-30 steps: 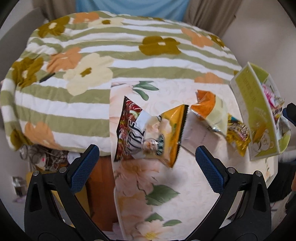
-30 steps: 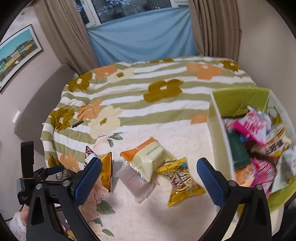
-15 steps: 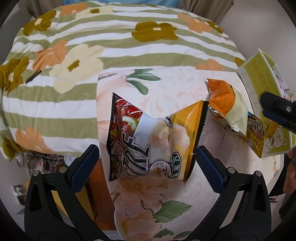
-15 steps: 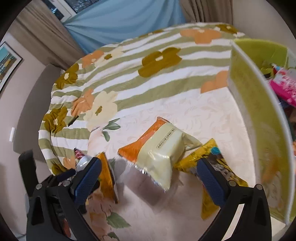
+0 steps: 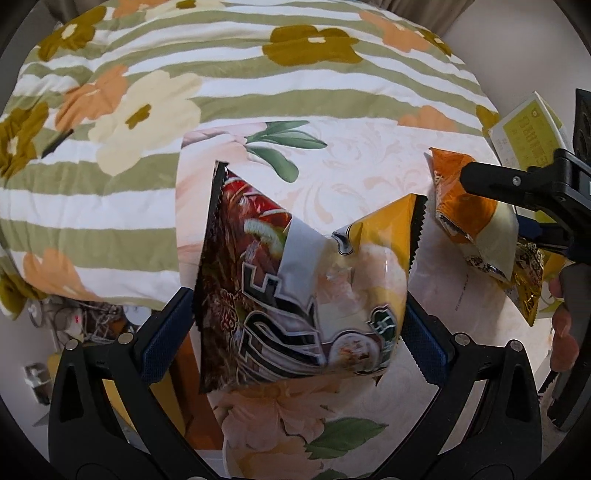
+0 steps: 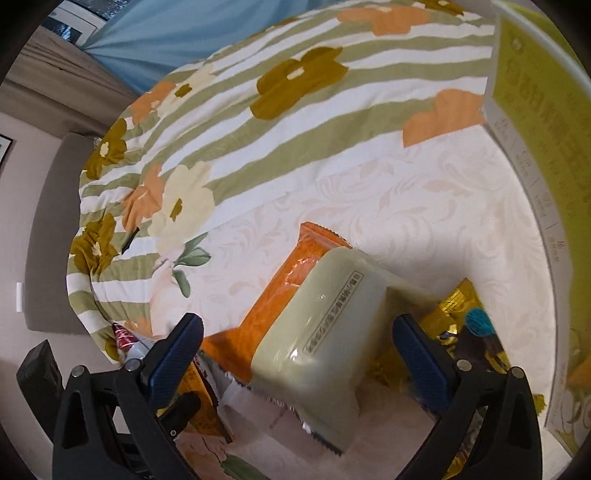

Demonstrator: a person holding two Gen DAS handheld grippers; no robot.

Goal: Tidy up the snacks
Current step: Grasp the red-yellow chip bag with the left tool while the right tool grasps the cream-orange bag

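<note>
Both of my grippers have dropped close onto the snacks since a second ago, each bag now filling the space between the fingers. My left gripper (image 5: 297, 332) stands wide apart around the red-and-yellow chip bag (image 5: 295, 295), which lies on the floral tablecloth (image 5: 354, 170); its blue pads sit just beside the bag's two edges, and I cannot tell whether they touch. My right gripper (image 6: 295, 354) is likewise spread, straddling the orange-and-cream snack bag (image 6: 317, 332) that lies on the same cloth. Just beside that bag, toward my right, a gold foil packet (image 6: 465, 325) lies partly tucked under it — half hidden by the right finger. Further right stands the yellow-green box (image 6: 532, 110), its tall side wall facing me; from this low angle its contents are hidden. Beyond the table edge spreads the striped flowered blanket (image 5: 229, 74), with a blue curtain (image 6: 177, 33) behind it
</note>
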